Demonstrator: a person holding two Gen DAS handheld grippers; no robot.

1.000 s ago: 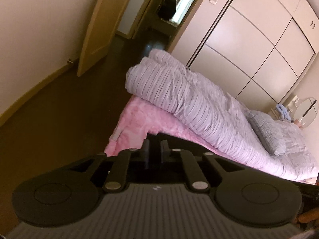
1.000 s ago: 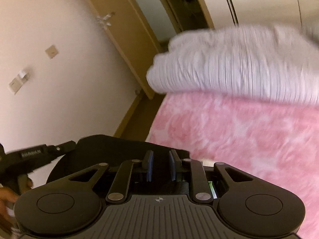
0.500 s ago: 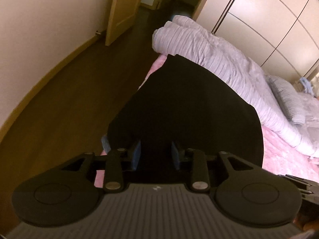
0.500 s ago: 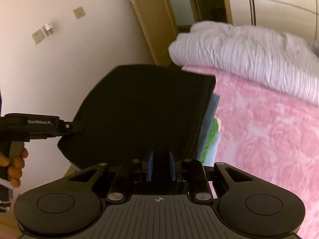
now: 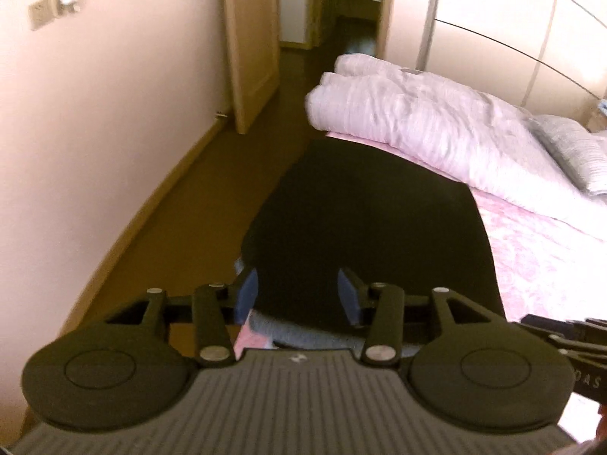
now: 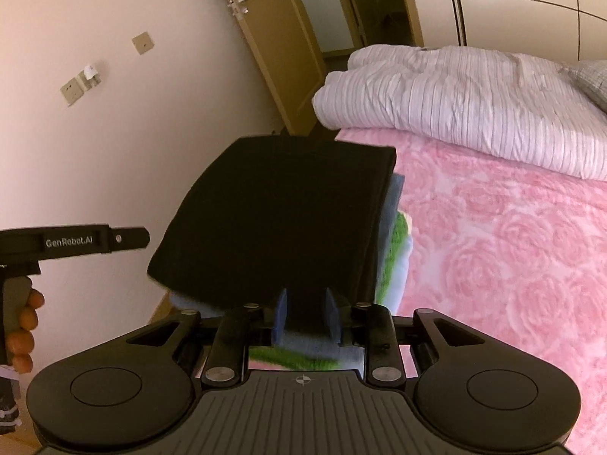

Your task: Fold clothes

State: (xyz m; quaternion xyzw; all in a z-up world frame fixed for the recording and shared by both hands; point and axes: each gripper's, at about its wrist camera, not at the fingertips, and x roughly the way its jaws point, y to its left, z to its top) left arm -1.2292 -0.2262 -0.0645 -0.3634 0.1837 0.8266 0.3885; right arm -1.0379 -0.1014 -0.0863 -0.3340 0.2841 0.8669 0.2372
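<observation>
A folded black garment [image 5: 364,227] lies on top of a stack of folded clothes at the corner of the bed; it also shows in the right wrist view [image 6: 280,220]. Under it are a blue-grey piece [image 6: 390,212] and a green one [image 6: 394,250]. My left gripper [image 5: 299,295] is open at the garment's near edge, with nothing between its pads. My right gripper [image 6: 305,318] is partly open, its blue pads [image 6: 281,314] either side of the near edge, apart from the cloth. The left gripper's body [image 6: 76,242] shows at the left in the right wrist view.
A pink rose-patterned bed cover [image 6: 512,265] spreads to the right. A rolled pale striped duvet [image 5: 417,129] lies along the bed's far side, with a grey pillow [image 5: 576,151] beyond. The brown floor [image 5: 212,204], a wall and an open door [image 5: 250,45] are left.
Both grippers have opened and let go of the black garment, which now lies flat on the stack. Both have drawn back a little from it.
</observation>
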